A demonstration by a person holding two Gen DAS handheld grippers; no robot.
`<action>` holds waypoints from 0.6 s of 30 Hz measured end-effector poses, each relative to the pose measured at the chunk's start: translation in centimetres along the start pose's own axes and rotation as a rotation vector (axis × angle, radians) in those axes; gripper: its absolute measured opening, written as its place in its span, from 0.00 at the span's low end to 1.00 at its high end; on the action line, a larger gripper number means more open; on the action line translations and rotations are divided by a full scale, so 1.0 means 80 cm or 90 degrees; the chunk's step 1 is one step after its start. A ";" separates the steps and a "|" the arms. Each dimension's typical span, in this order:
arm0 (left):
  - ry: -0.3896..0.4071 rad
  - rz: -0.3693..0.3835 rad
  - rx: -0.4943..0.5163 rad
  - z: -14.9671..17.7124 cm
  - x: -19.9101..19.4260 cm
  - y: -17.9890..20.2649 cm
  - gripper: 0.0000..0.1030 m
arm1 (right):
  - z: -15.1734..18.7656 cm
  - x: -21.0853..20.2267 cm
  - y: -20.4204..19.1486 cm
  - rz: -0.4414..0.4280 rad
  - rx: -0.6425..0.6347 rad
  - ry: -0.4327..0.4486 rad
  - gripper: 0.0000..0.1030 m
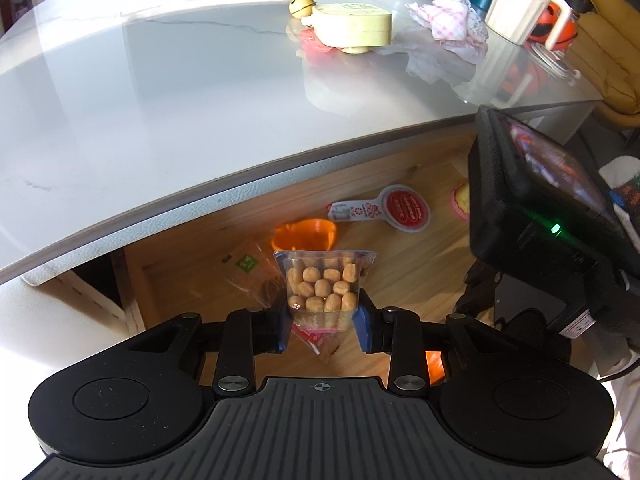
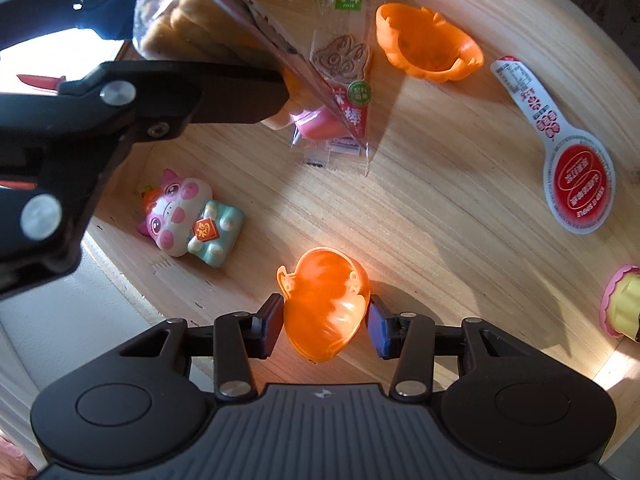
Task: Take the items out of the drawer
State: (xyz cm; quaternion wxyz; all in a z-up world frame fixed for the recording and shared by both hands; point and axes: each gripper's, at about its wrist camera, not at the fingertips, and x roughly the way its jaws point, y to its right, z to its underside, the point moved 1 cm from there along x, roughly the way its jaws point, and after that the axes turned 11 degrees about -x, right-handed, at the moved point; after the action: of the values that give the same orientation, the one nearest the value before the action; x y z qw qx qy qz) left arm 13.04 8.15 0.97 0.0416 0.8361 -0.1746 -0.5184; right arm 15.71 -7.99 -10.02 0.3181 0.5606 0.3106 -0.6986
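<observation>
A clear snack bag point(image 1: 322, 292) is clamped between the left gripper point(image 1: 323, 325) jaws above the open drawer point(image 2: 440, 200). An orange shell half point(image 2: 326, 304) (on the drawer floor, near its front edge) is bracketed by the right gripper point(image 2: 326, 326), whose pads appear to touch it; a firm grip cannot be told.

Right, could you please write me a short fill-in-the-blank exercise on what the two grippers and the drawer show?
1. The left gripper holds a clear ___ of round snacks.
2. The plastic shell half between the right gripper's fingers is ___.
3. A second shell half lies in the wooden drawer near a ___-shaped red-and-white packet.
Missing words: bag; orange; spoon.
</observation>
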 end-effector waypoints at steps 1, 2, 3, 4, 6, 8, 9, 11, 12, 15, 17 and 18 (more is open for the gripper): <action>-0.001 -0.004 0.008 0.002 -0.003 -0.001 0.34 | 0.002 -0.003 0.002 0.001 0.001 0.005 0.43; -0.003 -0.009 0.017 0.002 -0.002 0.003 0.34 | 0.003 -0.005 0.004 0.002 0.002 0.011 0.43; -0.006 -0.012 0.027 0.002 -0.001 0.007 0.34 | 0.006 -0.008 0.007 0.003 0.004 0.018 0.43; -0.010 -0.011 0.035 0.002 0.001 0.011 0.34 | 0.008 -0.011 0.010 0.004 0.007 0.025 0.43; -0.016 -0.008 0.046 0.002 0.004 0.017 0.34 | 0.013 -0.017 0.016 0.006 0.012 0.039 0.43; -0.019 -0.006 0.049 0.002 0.005 0.020 0.34 | 0.021 -0.025 0.023 0.019 0.010 0.054 0.43; -0.021 -0.003 0.049 0.000 0.007 0.021 0.34 | 0.027 -0.029 0.028 0.028 0.009 0.062 0.43; -0.024 -0.001 0.048 0.000 0.009 0.022 0.34 | 0.040 -0.039 0.039 0.045 0.011 0.081 0.43; -0.025 0.000 0.046 0.000 0.010 0.023 0.34 | 0.048 -0.044 0.045 0.051 0.014 0.092 0.43; -0.028 -0.001 0.038 -0.001 0.011 0.029 0.34 | 0.078 -0.062 0.066 0.074 0.026 0.135 0.43; -0.024 -0.004 0.038 0.001 0.010 0.038 0.34 | 0.085 -0.071 0.055 0.091 0.027 0.170 0.43; -0.023 -0.004 0.040 0.003 0.009 0.046 0.34 | 0.095 -0.075 0.042 0.095 0.031 0.188 0.43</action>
State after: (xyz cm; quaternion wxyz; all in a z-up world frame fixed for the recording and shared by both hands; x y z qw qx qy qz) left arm 12.18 4.50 1.13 0.0103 0.8281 -0.1887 -0.5278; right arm 14.95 -15.43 -3.04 0.3065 0.6858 0.2948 -0.5906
